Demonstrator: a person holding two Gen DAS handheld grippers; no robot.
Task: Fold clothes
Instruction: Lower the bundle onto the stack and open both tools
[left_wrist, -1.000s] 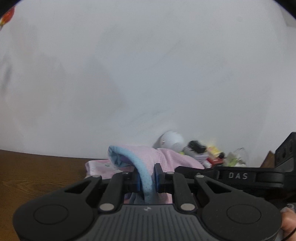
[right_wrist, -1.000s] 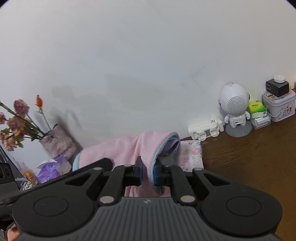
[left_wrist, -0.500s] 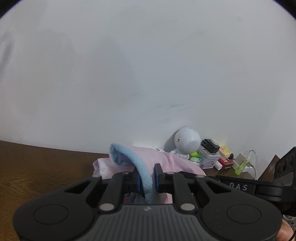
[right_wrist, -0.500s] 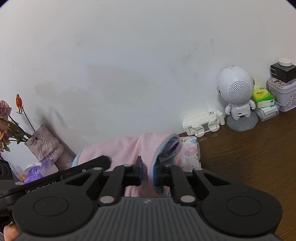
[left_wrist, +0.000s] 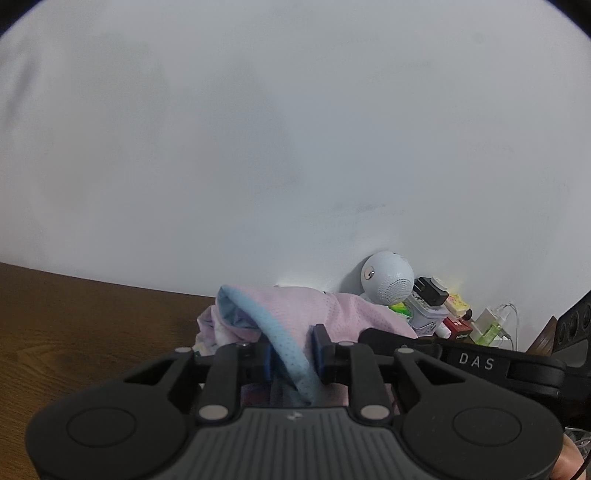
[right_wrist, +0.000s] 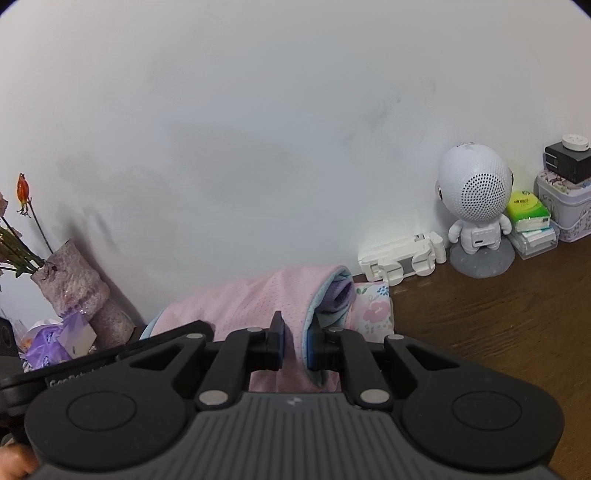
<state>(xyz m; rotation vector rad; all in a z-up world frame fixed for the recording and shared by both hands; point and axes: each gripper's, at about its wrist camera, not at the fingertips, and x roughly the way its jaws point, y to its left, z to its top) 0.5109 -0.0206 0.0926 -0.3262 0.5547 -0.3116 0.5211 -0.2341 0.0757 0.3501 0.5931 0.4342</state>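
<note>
Between both tools, the pink garment (left_wrist: 325, 314) hangs lifted above the wooden table (left_wrist: 74, 332). The left gripper (left_wrist: 293, 356) pinches its blue hem; the right gripper (right_wrist: 295, 347) clamps the opposite edge, likely to carry 1 fold over. At 2 o'clock a robot speaker (right_wrist: 476, 206) and tins crowd the wall; a vase (right_wrist: 77, 291) stands at 9.
</note>
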